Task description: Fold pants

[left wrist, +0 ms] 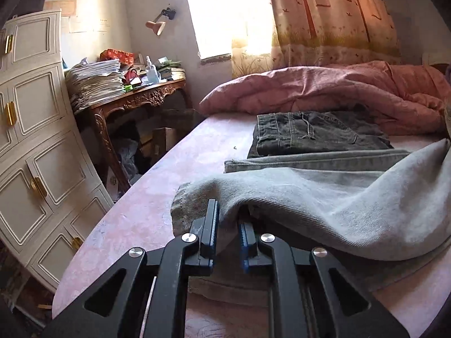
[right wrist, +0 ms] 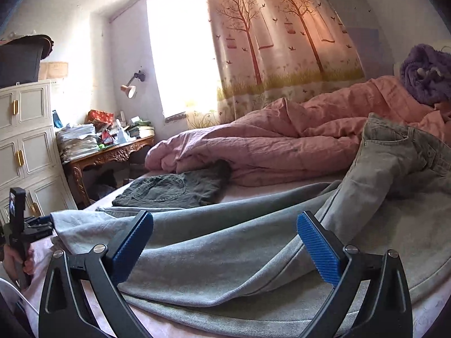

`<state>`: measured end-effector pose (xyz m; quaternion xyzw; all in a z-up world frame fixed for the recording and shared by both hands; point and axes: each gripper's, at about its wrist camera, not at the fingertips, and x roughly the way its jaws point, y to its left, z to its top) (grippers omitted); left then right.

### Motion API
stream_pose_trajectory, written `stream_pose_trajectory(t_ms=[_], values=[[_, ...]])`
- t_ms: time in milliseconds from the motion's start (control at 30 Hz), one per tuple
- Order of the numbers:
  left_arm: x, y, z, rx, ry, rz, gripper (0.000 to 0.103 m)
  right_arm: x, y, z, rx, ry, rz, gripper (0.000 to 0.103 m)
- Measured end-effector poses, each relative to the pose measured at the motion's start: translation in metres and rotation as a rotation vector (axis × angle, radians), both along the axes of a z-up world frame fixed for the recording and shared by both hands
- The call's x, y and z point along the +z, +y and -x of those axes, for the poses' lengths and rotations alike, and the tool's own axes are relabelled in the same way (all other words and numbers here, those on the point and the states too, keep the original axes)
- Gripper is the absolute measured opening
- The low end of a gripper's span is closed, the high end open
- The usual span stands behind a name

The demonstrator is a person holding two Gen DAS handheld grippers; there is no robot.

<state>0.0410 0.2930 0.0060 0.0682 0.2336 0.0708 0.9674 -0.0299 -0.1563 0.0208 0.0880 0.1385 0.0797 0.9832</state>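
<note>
Light grey pants [left wrist: 324, 197] lie stretched across the pink bed sheet [left wrist: 135, 219]. My left gripper [left wrist: 228, 217] is shut on the hem end of one pant leg and holds it lifted off the sheet. In the right wrist view the same pants [right wrist: 225, 253] run from the raised hem at left to the waistband with pockets [right wrist: 394, 146] at right. My right gripper [right wrist: 225, 242] is open, its blue pads either side of the pant leg just above the fabric. The left gripper [right wrist: 31, 225] shows at the far left, held by a hand.
Folded dark jeans [left wrist: 313, 132] lie further back on the bed, also in the right wrist view [right wrist: 174, 188]. A rumpled pink duvet [left wrist: 324, 90] fills the back. A white cabinet [left wrist: 33, 140] and cluttered wooden desk [left wrist: 132, 98] stand left of the bed. A purple garment [right wrist: 425, 73] sits at far right.
</note>
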Motion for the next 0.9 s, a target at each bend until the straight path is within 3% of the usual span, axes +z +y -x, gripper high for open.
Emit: stream_pose_trajectory(t_ms=[133,233,433,567,667,700,733,833,900], values=[[0.022,0.008,0.012,0.074,-0.089,0.059,0.011,-0.005,0.011,-0.011,0.016,0.121,0.130,0.082],[0.034,0.017,0.015,0.088,-0.115,0.127,0.012,-0.009,0.000,-0.015,0.015,0.163,0.095,0.077],[-0.004,0.002,-0.018,0.136,0.122,0.007,0.017,-0.033,-0.027,-0.051,-0.050,0.376,0.010,0.077],[-0.011,0.004,-0.017,0.124,0.131,0.051,0.025,-0.045,-0.038,-0.074,-0.041,0.450,-0.056,0.071],[-0.008,0.006,-0.012,0.115,0.098,0.073,0.029,-0.049,-0.040,-0.085,-0.074,0.483,-0.046,0.051],[-0.008,0.006,-0.011,0.114,0.089,0.084,0.031,-0.051,-0.040,-0.087,-0.084,0.489,-0.041,0.037],[-0.006,0.004,-0.008,0.113,0.080,0.096,0.032,-0.051,-0.041,-0.088,-0.089,0.491,-0.043,0.011],[0.001,0.001,-0.002,0.099,0.048,0.119,0.036,-0.045,-0.049,-0.076,-0.132,0.439,-0.068,0.004],[0.007,-0.003,0.003,0.090,0.018,0.112,0.054,-0.033,-0.049,-0.063,-0.199,0.384,0.009,0.003]])
